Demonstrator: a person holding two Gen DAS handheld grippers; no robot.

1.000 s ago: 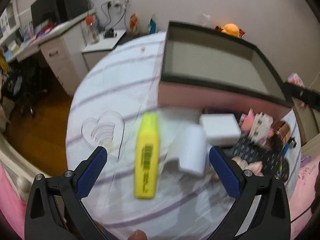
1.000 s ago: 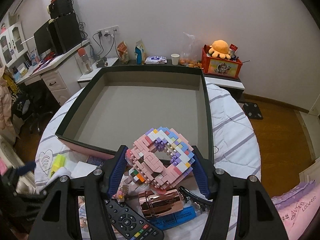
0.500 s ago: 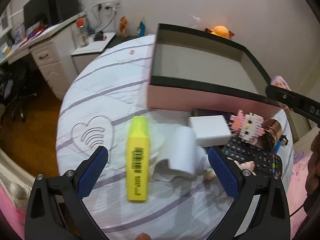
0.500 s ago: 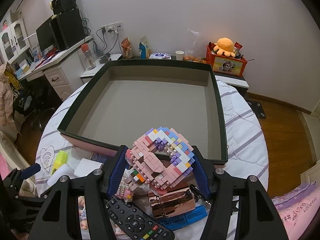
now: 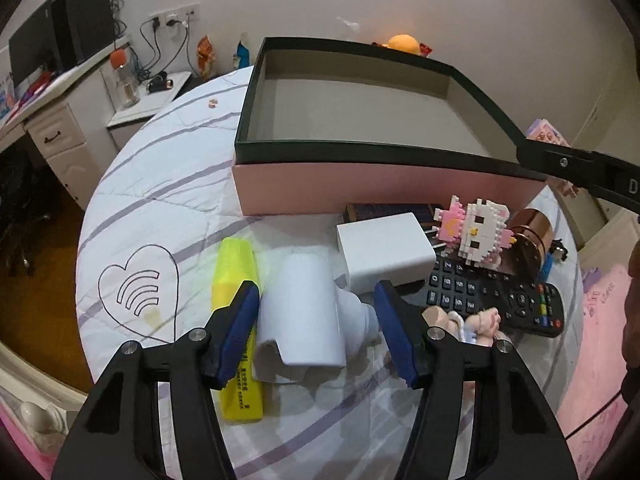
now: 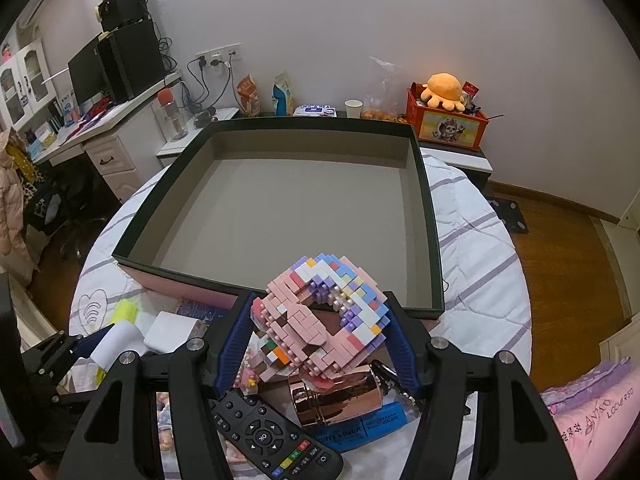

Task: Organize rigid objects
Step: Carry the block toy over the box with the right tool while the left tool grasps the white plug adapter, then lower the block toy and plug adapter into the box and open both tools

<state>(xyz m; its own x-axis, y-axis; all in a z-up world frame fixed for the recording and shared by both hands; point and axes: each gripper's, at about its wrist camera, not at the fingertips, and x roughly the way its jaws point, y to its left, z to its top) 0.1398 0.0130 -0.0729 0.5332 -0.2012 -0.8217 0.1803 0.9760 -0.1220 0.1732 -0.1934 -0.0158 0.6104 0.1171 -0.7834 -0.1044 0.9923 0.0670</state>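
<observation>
Left wrist view: the left gripper (image 5: pixel 316 320) is straddling a white bottle (image 5: pixel 300 312) lying on its side at lower centre; its jaws have just been closing, the left pad at the bottle's body, the right pad apart from its narrow neck, so no grip is showing yet. A yellow highlighter (image 5: pixel 236 320) is lying just beside, partly under the left finger. A white charger (image 5: pixel 384 248), a cat figure of bricks (image 5: pixel 476 232), a copper tin (image 5: pixel 528 240) and a remote control (image 5: pixel 496 300) are crowding the right, in front of the pink-sided box (image 5: pixel 360 196), which is standing empty at upper centre, seemingly as the collecting place. Right wrist view: the right gripper (image 6: pixel 316 340) is clamping a pink brick model (image 6: pixel 320 316), both pads pressing its sides, and carrying it above the clutter at the box's (image 6: pixel 276 284) near rim, probably for setting inside. The striped tablecloth (image 6: pixel 472 248) is covering the round table beneath.
</observation>
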